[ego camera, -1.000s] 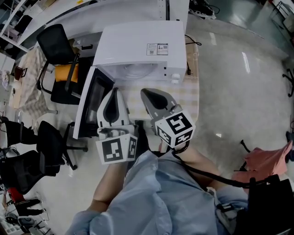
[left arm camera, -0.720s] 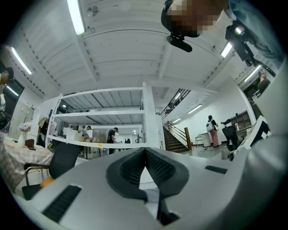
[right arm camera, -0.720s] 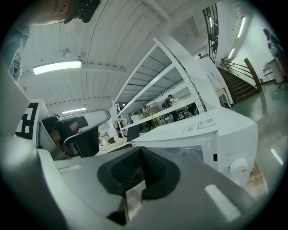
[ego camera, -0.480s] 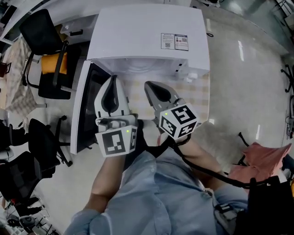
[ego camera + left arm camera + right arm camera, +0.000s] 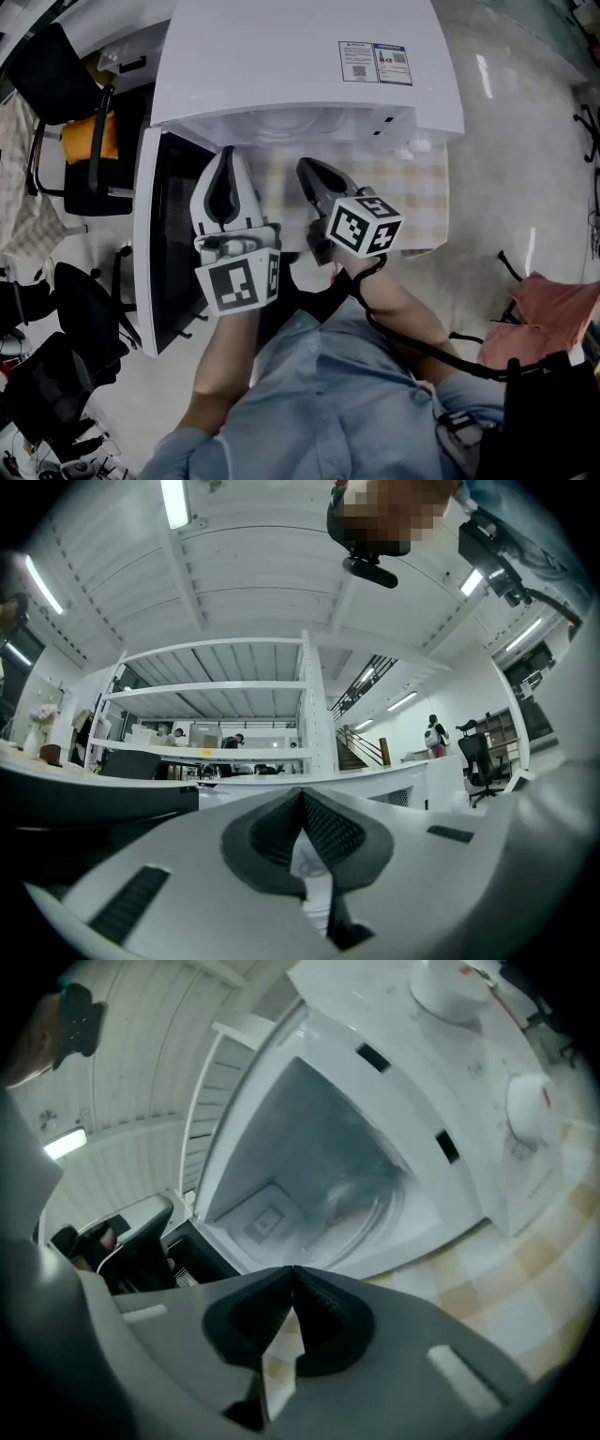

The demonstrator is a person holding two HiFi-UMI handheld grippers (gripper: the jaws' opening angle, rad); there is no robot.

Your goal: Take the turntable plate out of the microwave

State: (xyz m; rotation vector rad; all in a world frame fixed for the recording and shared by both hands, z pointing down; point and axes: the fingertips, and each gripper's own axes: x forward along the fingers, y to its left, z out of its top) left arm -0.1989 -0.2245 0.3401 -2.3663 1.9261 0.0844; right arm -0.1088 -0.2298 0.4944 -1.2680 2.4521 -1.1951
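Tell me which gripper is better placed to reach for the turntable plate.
Right, probably. The right gripper faces straight into the open microwave at the turntable plate; the left gripper points over it into the room.

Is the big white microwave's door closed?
No, the dark-windowed door of the white microwave hangs open to the left.

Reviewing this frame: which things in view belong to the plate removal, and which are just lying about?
Job: microwave, its open door, turntable plate inside, left gripper, right gripper, both shut and empty.
Lying about: black chair, orange cushion, pink cloth, checked tablecloth.
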